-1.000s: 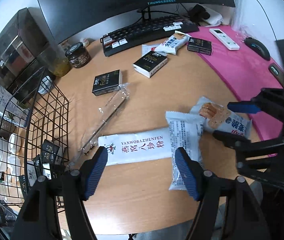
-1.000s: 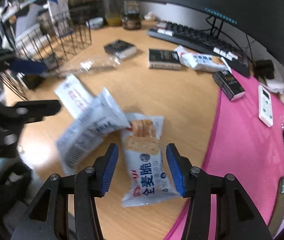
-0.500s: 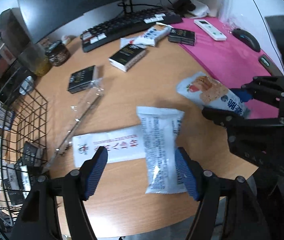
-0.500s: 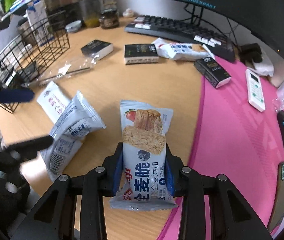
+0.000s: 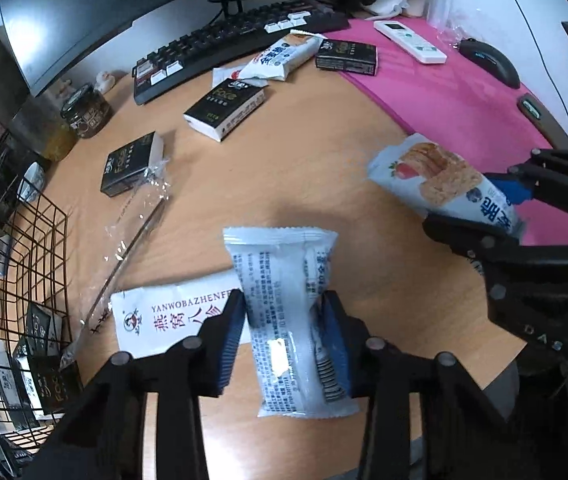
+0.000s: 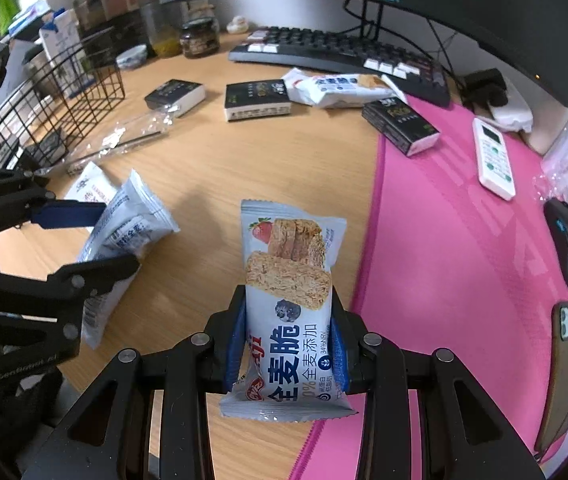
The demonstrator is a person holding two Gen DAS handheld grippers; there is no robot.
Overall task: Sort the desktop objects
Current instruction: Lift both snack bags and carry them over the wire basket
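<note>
Two snack packs are gripped at once: the white printed-back pack [image 5: 291, 320] is between the blue pads of the left gripper [image 5: 284, 334], whose jaws are closing on it, while the wheat crisp pack [image 6: 289, 304] is clamped narrow in the right gripper [image 6: 287, 342], just over the desk [image 6: 212, 168] edge beside the pink mat [image 6: 443, 260]. Sorting is judged early: a few black boxes are seen in the wire basket [image 5: 40, 248], but three black boxes, another snack pack by the keyboard [image 5: 240, 40], the white sachet [image 5: 164, 316] and a clear wrapper [image 5: 132, 232] are left loose
</note>
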